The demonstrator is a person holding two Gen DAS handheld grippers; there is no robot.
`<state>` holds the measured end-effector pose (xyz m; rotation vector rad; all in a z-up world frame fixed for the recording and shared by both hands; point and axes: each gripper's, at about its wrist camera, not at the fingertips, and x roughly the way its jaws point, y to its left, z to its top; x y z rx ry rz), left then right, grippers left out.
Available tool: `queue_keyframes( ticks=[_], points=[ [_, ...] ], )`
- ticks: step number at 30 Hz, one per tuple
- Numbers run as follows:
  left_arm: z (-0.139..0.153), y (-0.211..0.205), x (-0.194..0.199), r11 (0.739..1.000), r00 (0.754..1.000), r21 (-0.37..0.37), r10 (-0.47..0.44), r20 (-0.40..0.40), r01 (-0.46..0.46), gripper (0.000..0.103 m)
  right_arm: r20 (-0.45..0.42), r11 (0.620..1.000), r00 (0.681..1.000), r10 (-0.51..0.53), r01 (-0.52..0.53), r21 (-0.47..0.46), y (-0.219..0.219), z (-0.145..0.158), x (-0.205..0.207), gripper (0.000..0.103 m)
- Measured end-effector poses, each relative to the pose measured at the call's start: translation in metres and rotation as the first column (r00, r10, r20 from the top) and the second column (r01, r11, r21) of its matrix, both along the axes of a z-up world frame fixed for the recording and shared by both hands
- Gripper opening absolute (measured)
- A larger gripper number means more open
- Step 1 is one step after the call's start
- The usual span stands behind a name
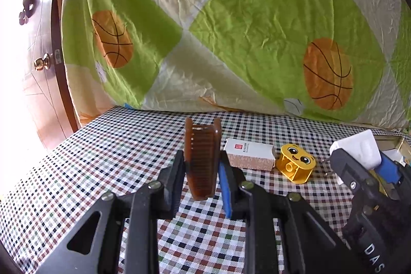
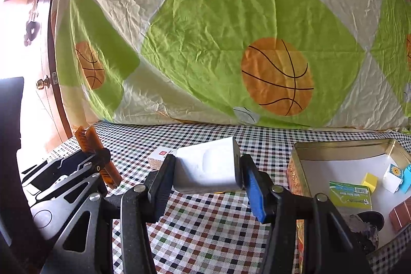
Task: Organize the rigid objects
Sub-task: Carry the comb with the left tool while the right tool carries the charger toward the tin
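My left gripper (image 1: 201, 163) is shut on a brown comb (image 1: 203, 158) and holds it above the checked tablecloth; the comb also shows in the right wrist view (image 2: 96, 153). My right gripper (image 2: 208, 168) is shut on a white charger plug (image 2: 209, 167), held above the cloth left of the metal tin (image 2: 341, 145); the plug also shows in the left wrist view (image 1: 359, 148). A small white box with a cork-like side (image 1: 249, 154) and a yellow toy block with a smiling face (image 1: 296, 163) lie on the cloth between the two grippers.
The open tin holds a green packet (image 2: 352, 195), a yellow cube (image 2: 370, 181), a white and blue block (image 2: 397, 179) and a dark object (image 2: 367, 225). A basketball-print sheet (image 1: 231, 30) hangs behind the table. A wooden door with a brass knob (image 1: 41, 63) stands at left.
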<state>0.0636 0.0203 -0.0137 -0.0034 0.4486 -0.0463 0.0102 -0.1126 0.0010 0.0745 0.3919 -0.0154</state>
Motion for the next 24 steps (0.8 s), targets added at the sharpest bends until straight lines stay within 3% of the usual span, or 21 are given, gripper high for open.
queue_keyframes(
  ticks=[24],
  points=[
    [0.001,-0.028,-0.027,0.999,0.999,-0.023,-0.039,-0.013,0.039,0.024,0.041,0.997,0.998,-0.04,0.043,-0.07,-0.029,0.006,-0.039,0.054]
  ],
)
